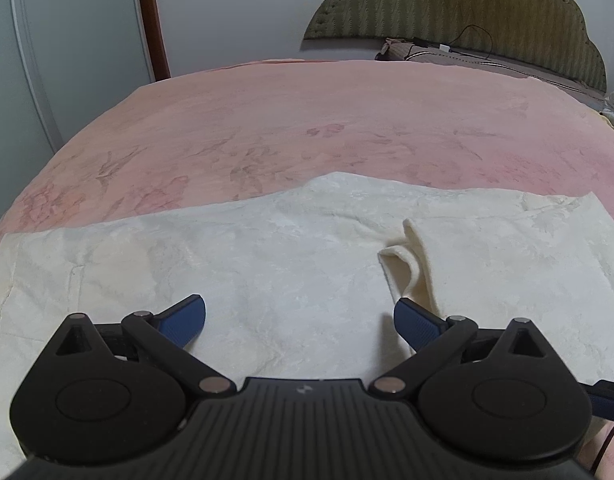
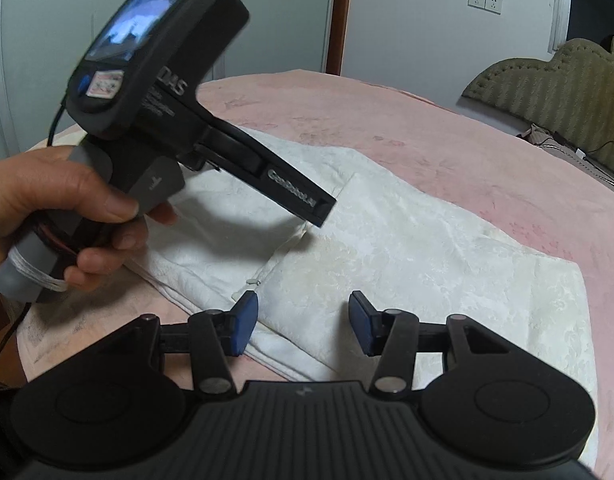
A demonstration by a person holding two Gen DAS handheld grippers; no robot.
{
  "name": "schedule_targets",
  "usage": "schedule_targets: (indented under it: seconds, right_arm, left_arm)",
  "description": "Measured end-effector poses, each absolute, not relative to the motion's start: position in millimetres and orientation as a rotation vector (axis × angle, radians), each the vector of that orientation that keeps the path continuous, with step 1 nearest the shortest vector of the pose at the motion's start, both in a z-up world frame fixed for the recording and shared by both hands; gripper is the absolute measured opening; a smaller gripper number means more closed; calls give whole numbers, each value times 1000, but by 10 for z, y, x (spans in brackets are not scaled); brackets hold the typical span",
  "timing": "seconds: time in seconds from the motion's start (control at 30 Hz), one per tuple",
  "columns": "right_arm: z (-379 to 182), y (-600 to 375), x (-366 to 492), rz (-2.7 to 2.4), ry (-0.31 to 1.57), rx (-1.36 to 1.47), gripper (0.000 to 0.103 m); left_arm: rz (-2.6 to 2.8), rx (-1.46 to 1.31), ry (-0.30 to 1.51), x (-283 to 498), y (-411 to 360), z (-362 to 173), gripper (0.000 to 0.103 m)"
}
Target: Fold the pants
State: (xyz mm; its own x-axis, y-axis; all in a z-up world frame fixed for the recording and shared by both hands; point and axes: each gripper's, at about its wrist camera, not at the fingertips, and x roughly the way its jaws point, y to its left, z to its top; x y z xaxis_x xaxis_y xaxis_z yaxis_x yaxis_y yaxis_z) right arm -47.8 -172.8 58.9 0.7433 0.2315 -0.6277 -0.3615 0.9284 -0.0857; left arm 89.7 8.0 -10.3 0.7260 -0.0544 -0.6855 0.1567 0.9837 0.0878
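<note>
I am holding my right gripper (image 2: 303, 328) with jaws spread and empty just above the near edge of the white pants (image 2: 387, 248), which are lying flat on the pink bedspread (image 2: 487, 160), and my left gripper (image 1: 299, 320) is hovering wide open over the same cloth, beside a turned-up flap (image 1: 411, 256). I think I am still choosing the grasp points for a fold, so next each gripper needs to lower and pinch an edge. On the left device I am reading "DAS" and, blurred, perhaps "GenRobot.AI".
</note>
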Motion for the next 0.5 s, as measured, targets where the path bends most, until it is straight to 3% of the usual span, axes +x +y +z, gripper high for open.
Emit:
schedule_targets:
  seconds: [0.5]
  right_arm:
    - [620,-1863,-468,296,608,-132,53]
  left_arm:
    - [-49,135,752,873,217,-110,102]
